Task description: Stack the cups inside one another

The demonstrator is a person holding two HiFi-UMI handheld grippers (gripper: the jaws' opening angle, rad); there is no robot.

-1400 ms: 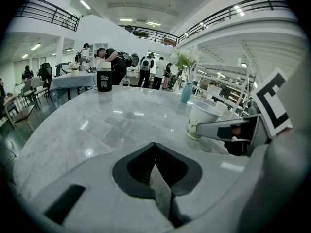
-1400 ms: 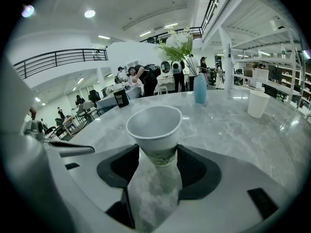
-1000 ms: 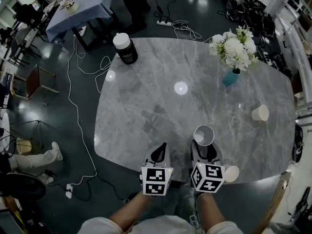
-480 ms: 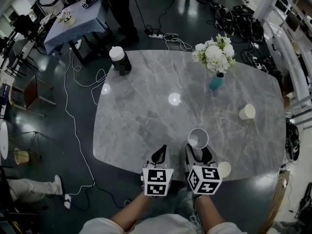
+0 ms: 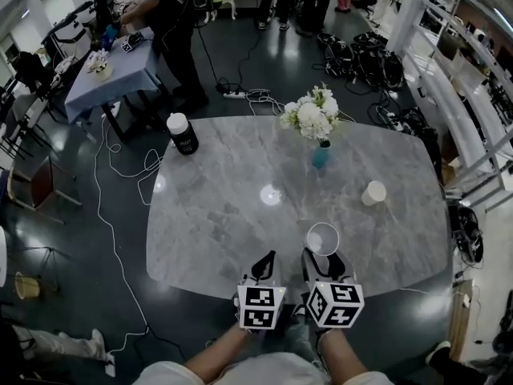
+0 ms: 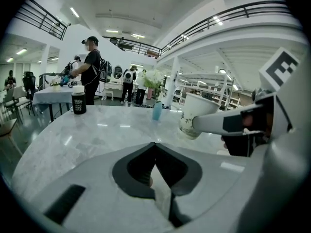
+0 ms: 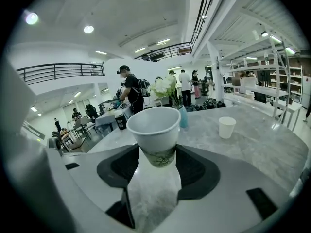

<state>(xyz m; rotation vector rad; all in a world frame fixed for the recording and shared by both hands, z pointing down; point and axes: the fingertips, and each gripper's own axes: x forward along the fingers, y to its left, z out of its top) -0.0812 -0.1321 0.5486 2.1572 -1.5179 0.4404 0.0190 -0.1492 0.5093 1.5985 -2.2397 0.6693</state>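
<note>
Right gripper [image 5: 321, 257] pinches a paper cup [image 5: 321, 238] upright over the table's [image 5: 216, 215] near edge. Left gripper [image 5: 265, 258] sits just beside it, jaws pressed together. Second cup [image 5: 373, 192] stands farther right, flower vase [image 5: 321, 155] beyond, black canister [image 5: 183, 133] far left.

We could read no text, brand or number in any view. The black jar [image 5: 183, 134] near the far edge of the bench [image 5: 216, 215] carried pale lettering on its side, too small to make out. The left marker cube [image 5: 260, 307] and the right marker cube [image 5: 335, 304] showed black-and-white square code patterns, not letters or digits. The paper cup [image 7: 156, 130] bore a greenish printed band near its base; we found no legible words in it.
</note>
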